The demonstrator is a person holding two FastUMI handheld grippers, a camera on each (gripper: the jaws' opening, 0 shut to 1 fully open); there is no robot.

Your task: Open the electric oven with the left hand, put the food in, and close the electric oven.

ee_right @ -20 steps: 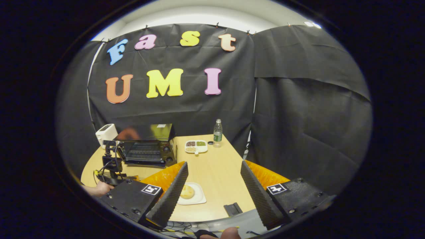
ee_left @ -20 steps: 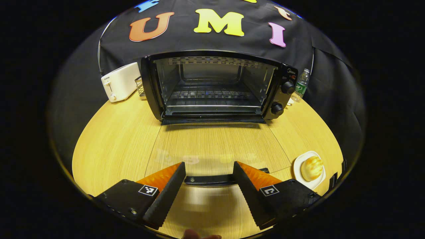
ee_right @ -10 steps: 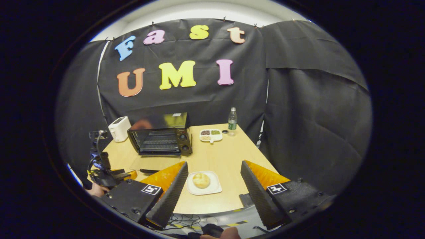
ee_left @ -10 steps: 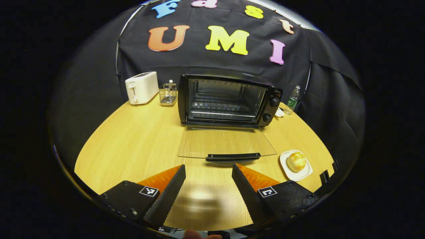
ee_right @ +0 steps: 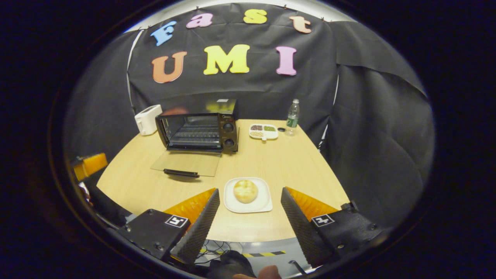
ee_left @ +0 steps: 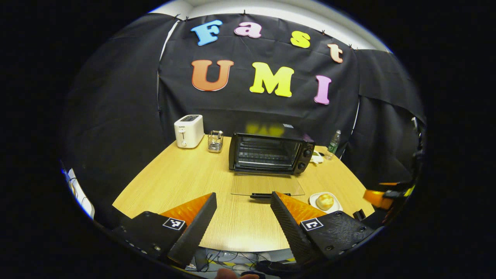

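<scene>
The black electric oven point(ee_left: 269, 152) point(ee_right: 199, 131) stands at the back of the wooden table with its glass door point(ee_left: 266, 185) point(ee_right: 186, 163) folded flat down and its rack bare. A golden bun point(ee_right: 245, 190) point(ee_left: 325, 201) lies on a white square plate point(ee_right: 260, 203) near the table's front edge. My left gripper point(ee_left: 243, 217) is open and empty, held back above the front edge, well short of the door handle point(ee_left: 263, 196). My right gripper point(ee_right: 250, 219) is open, its fingers on either side of the plate but nearer the camera, touching nothing.
A white toaster point(ee_left: 188, 131) and a small wire holder point(ee_left: 215, 141) stand left of the oven. A divided dish of grains point(ee_right: 263, 131) and a water bottle point(ee_right: 293, 112) sit at the back right. A dark clip point(ee_left: 358, 214) lies near the plate. Cables hang below the table's front edge.
My left gripper has pulled back and up from the door handle, leaving the door flat open. My right gripper has swung in toward the plate, which now lies between its fingers.
</scene>
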